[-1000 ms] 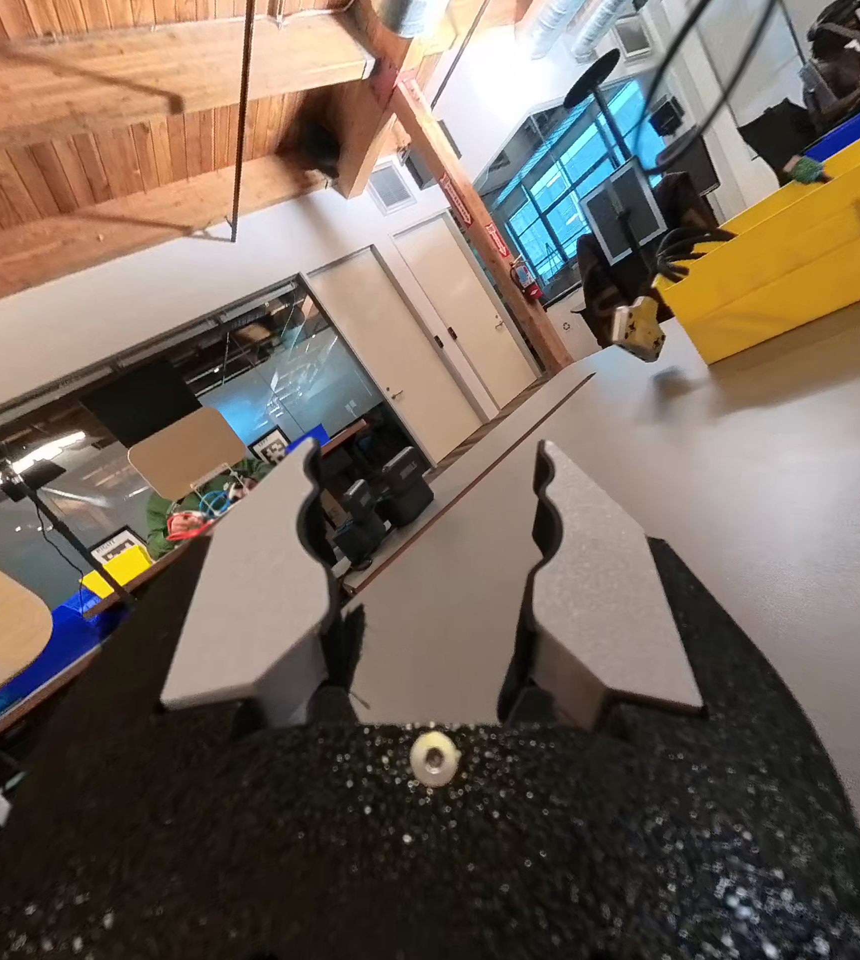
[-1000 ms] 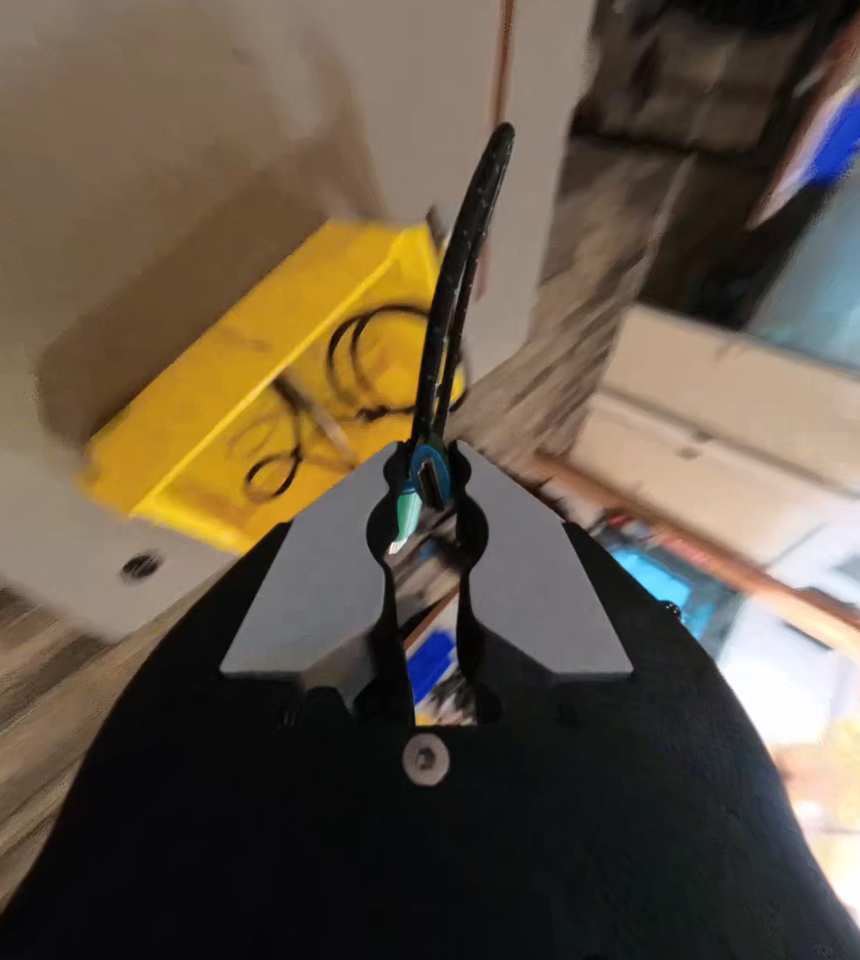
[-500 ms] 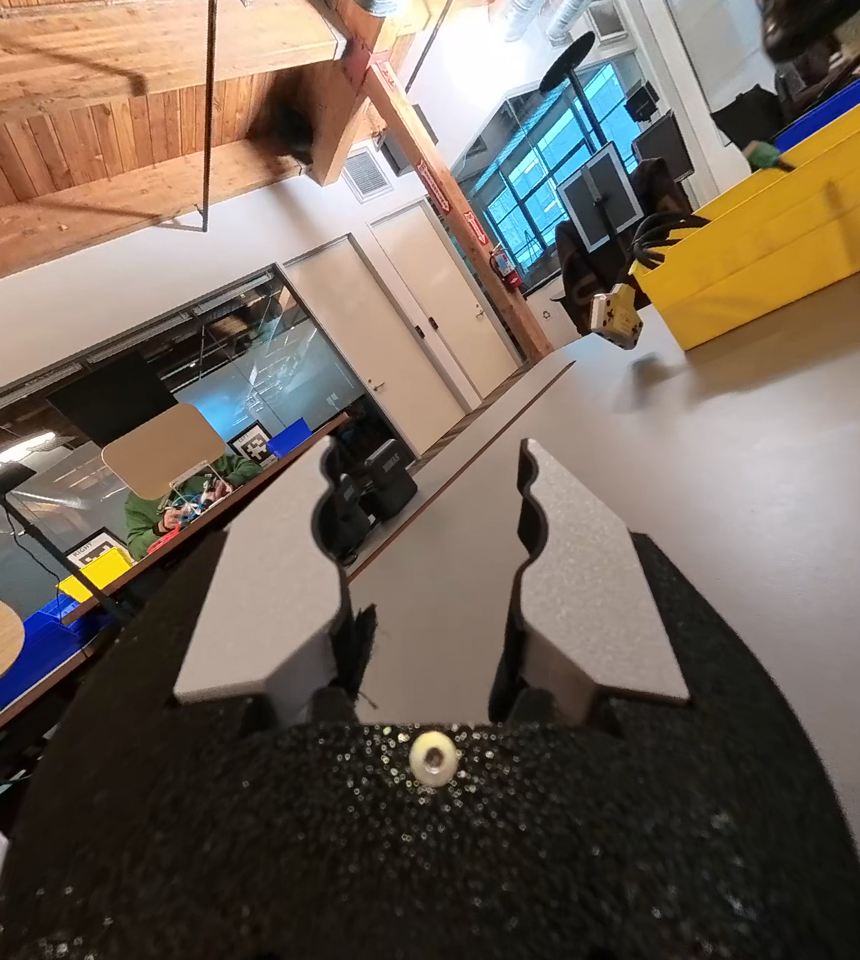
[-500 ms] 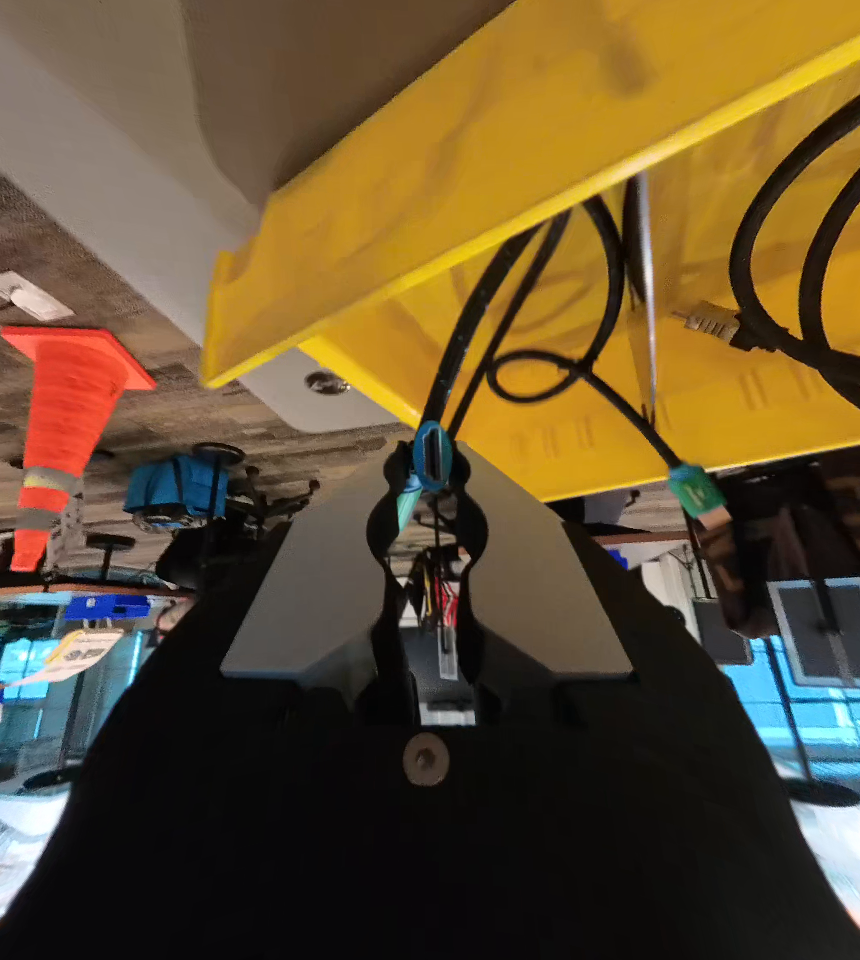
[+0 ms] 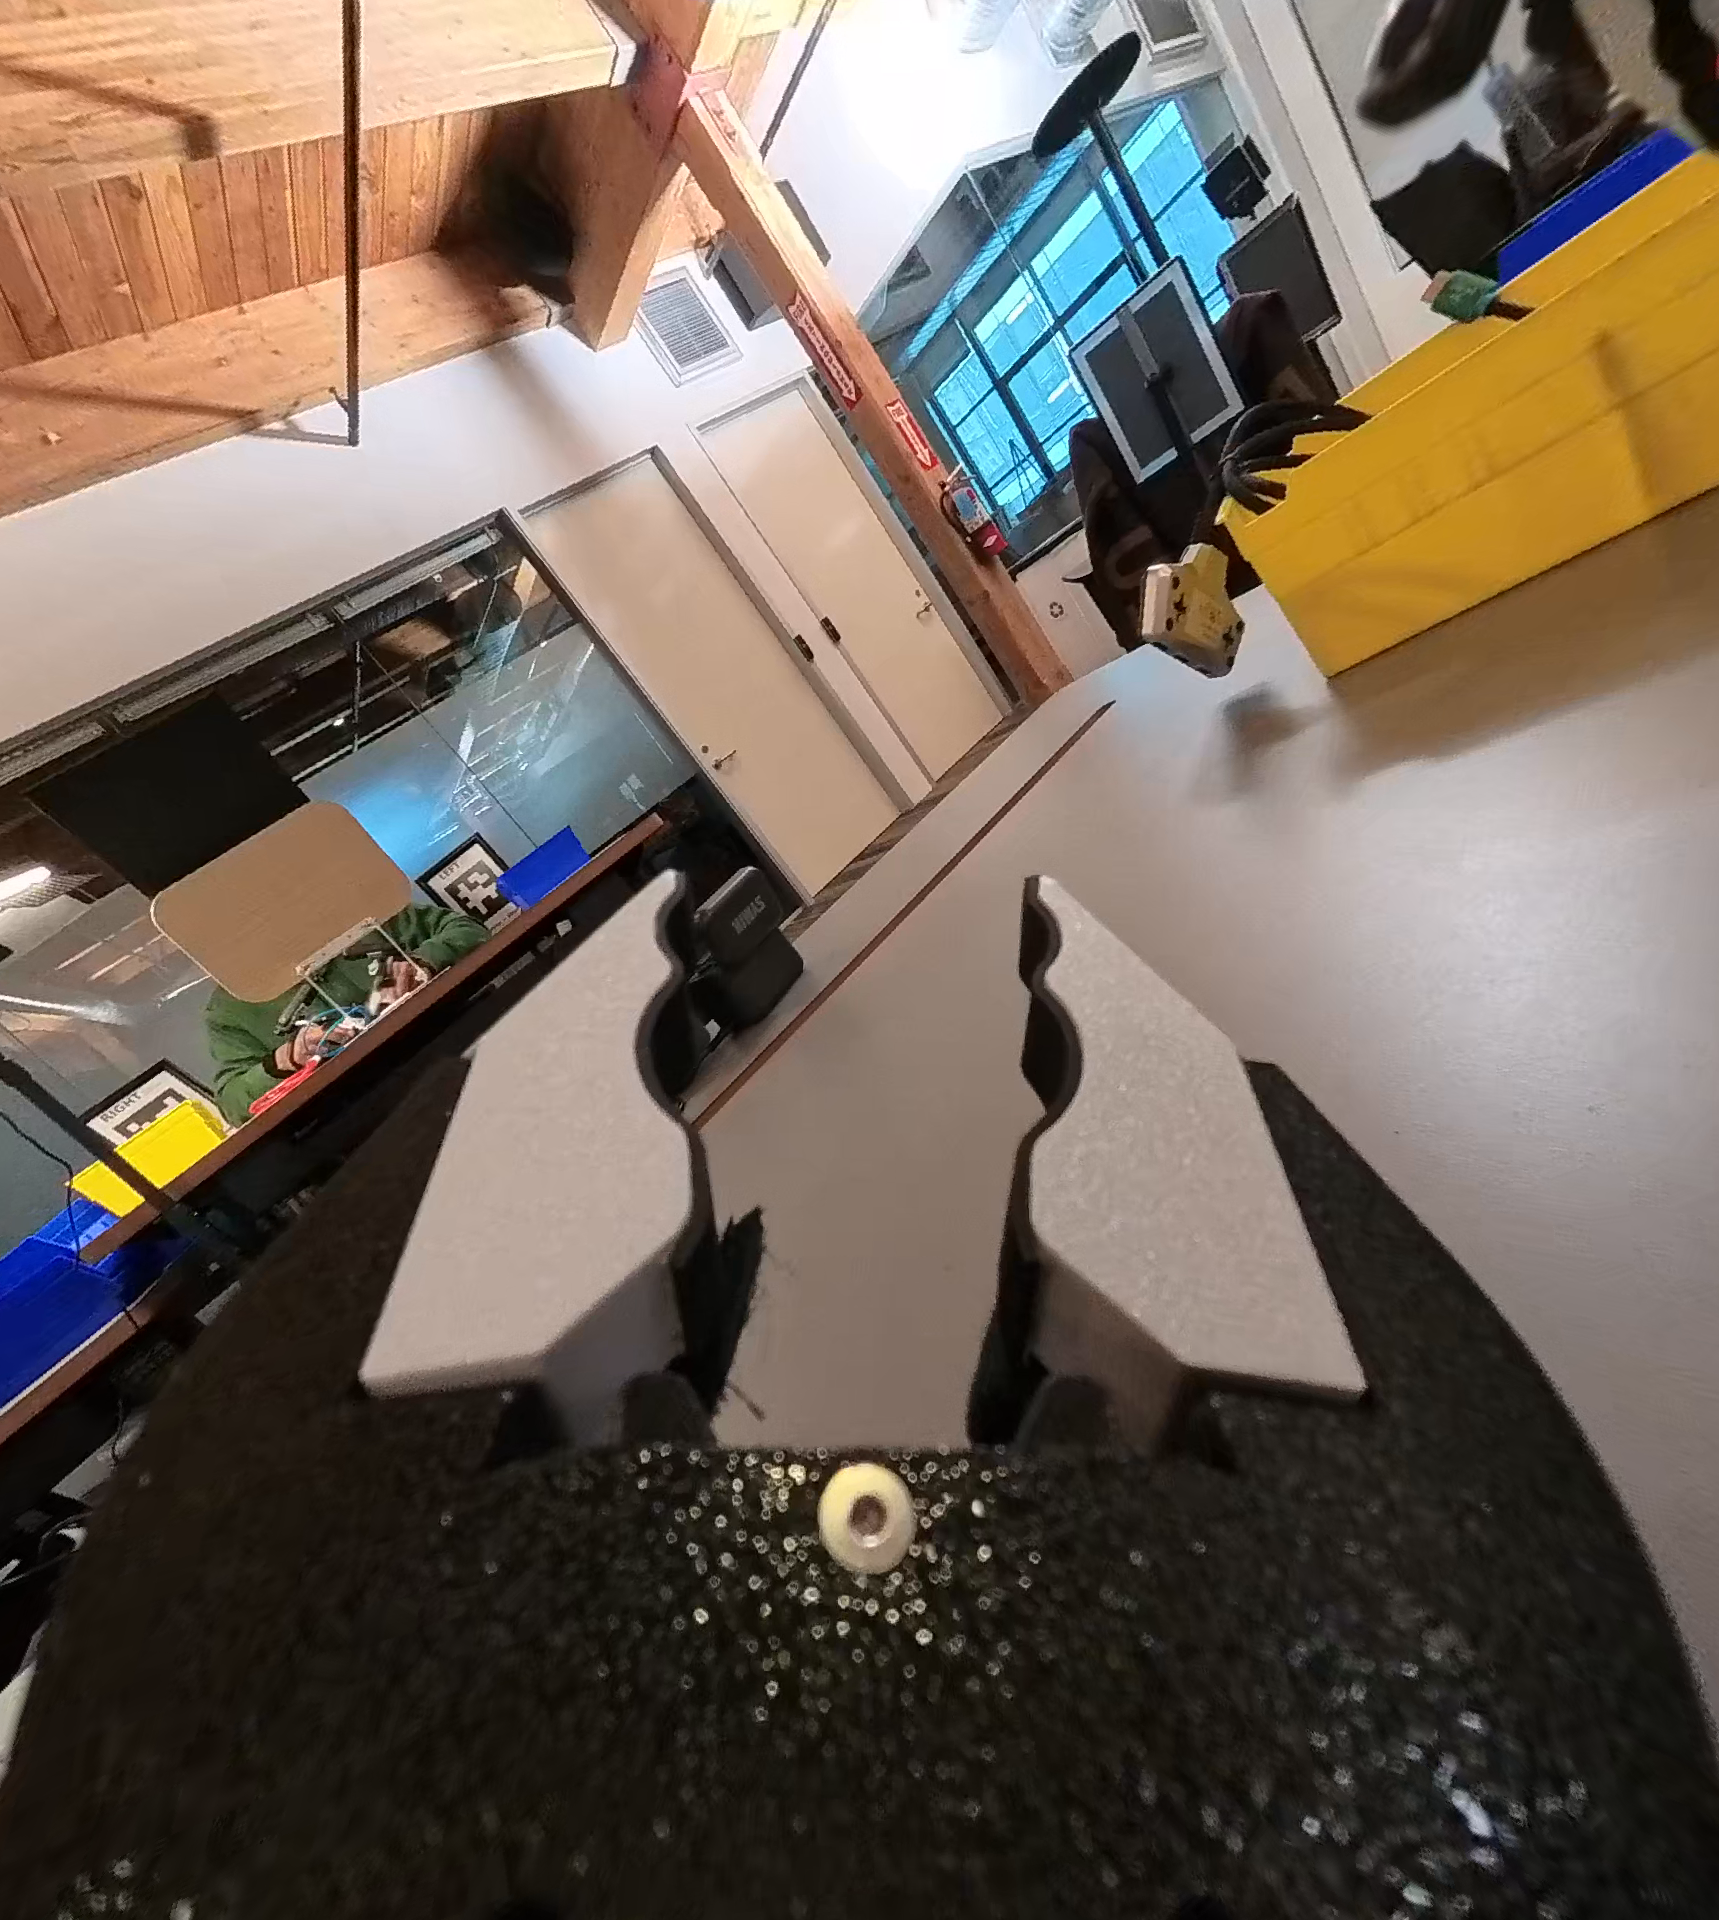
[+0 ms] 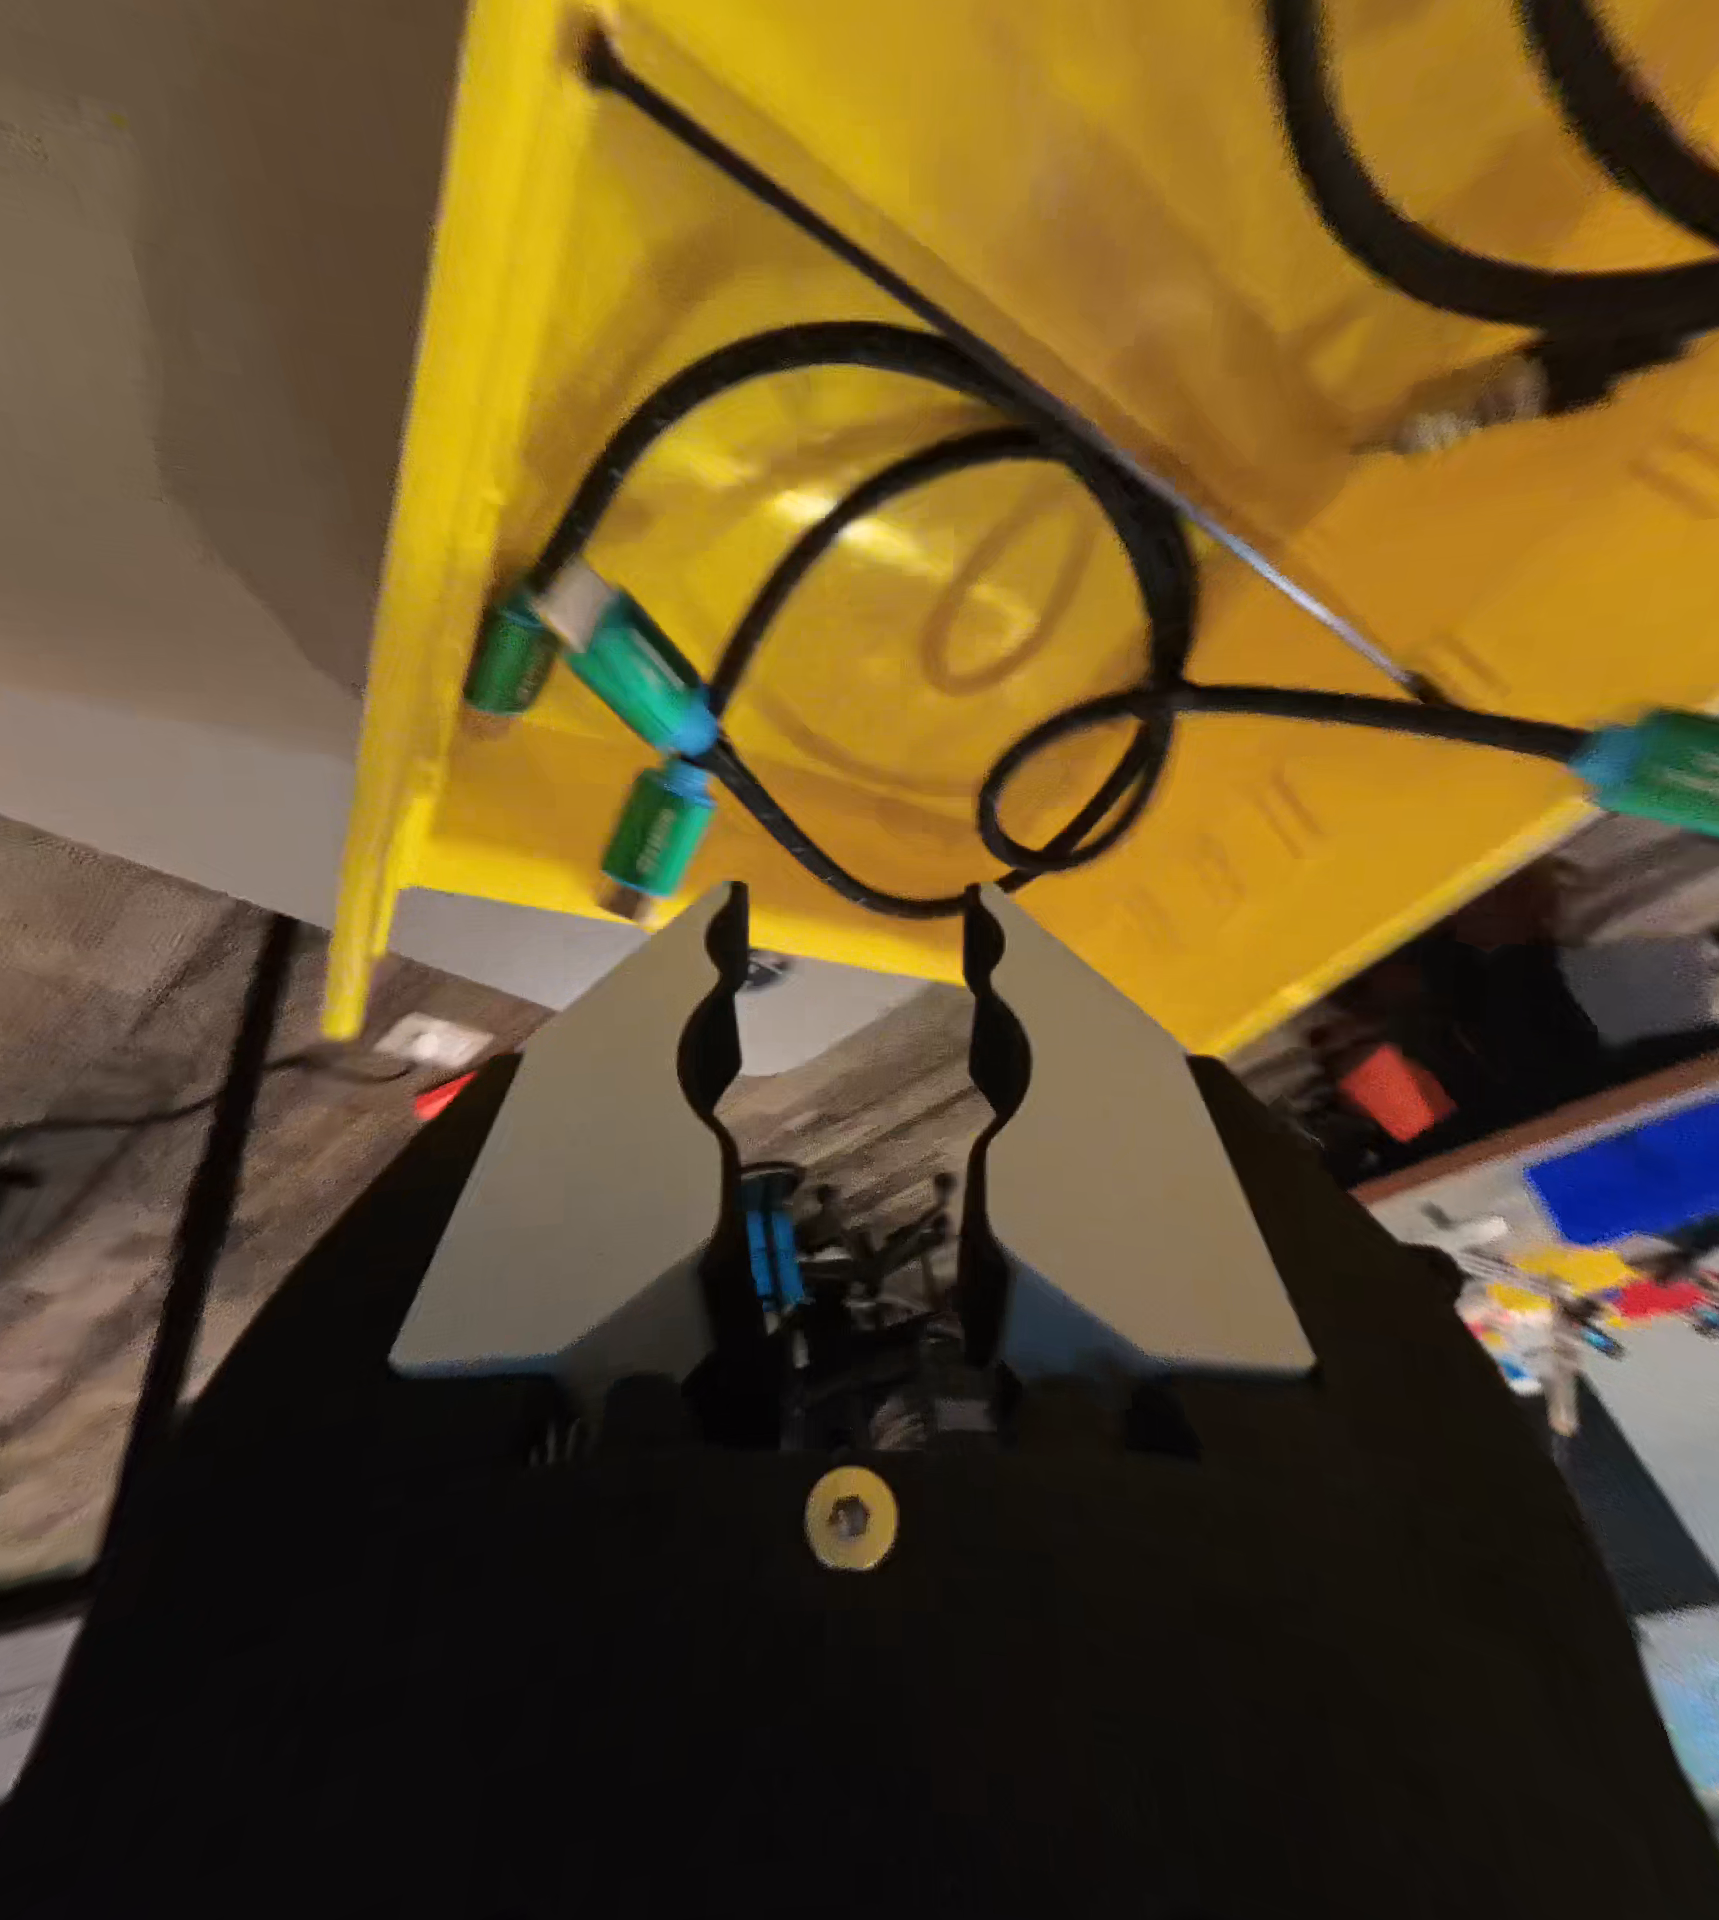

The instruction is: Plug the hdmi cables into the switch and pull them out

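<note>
I'm looking across the grey counter (image 5: pixel 1457 1039) from the left wrist view; it's filling most of the right side. The yellow bin (image 5: pixel 1561 436) is sitting at the far end of it. In the right wrist view the bin (image 6: pixel 1094 260) is taking up the top of the frame, tilted, and the picture is blurring a bit.

My left gripper (image 5: pixel 850 904) is hovering low over the counter, fingers spread apart, gripping nothing. My right gripper (image 6: pixel 853 902) is pointing into the bin, fingers also apart and empty, tips just beside a cable loop but I can't tell if they're touching it.

The hdmi cables (image 6: pixel 1135 582) are lying coiled inside the bin, black braided. Thicker black cables (image 6: pixel 1457 239) are curling in the far compartment, past a thin divider.

Green plugs: one (image 6: pixel 626 665) is lying against the bin's left wall over another (image 6: pixel 512 657), a third (image 6: pixel 655 831) is lying just below them, a fourth (image 6: pixel 1696 774) is sticking out past the right rim.

A beige connector (image 5: pixel 1193 615) is hanging over the bin's near corner, above the counter. I'm not making out the switch.
</note>
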